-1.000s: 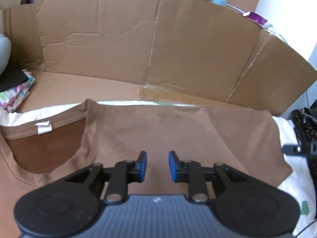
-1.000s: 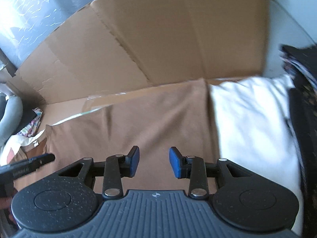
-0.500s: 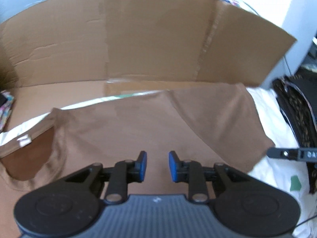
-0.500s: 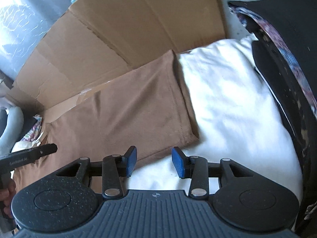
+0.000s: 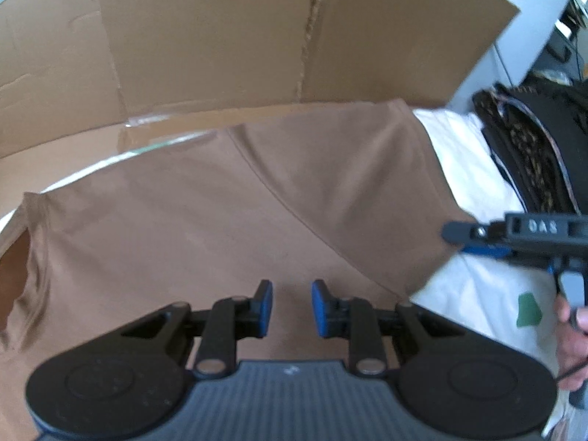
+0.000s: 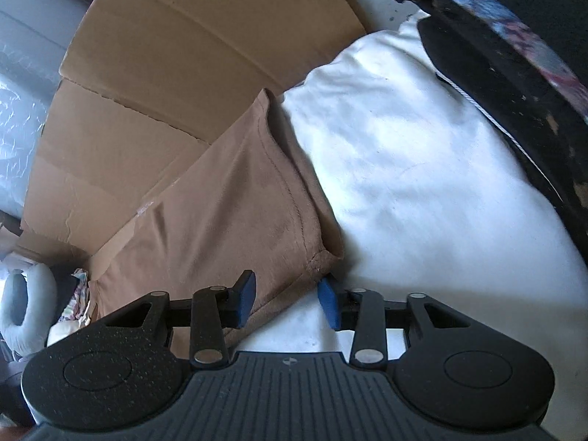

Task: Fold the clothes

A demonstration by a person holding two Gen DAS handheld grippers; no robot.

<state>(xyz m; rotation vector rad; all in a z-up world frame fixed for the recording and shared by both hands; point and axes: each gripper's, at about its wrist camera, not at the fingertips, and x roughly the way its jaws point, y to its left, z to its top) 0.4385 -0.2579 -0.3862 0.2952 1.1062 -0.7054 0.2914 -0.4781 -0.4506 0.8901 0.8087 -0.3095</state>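
A brown t-shirt (image 5: 228,220) lies flat on a white sheet, its neckline at the left edge and its hem to the right. My left gripper (image 5: 292,308) is open and empty, hovering over the shirt's middle. In the right wrist view the shirt's hem corner (image 6: 323,257) lies just ahead of my right gripper (image 6: 288,299), which is open with the corner between its blue pads and not pinched. The right gripper also shows in the left wrist view (image 5: 514,235), at the shirt's right edge.
A cardboard wall (image 5: 257,36) stands behind the shirt. The white sheet (image 6: 422,169) extends to the right. A dark patterned garment pile (image 6: 514,55) lies beyond it at the far right. Colourful cloth and a grey object (image 6: 25,305) sit at the far left.
Both grippers have swung right along the shirt. The right gripper has come down to the hem corner, which now sits between its open pads. The neckline has slid to the left edge.
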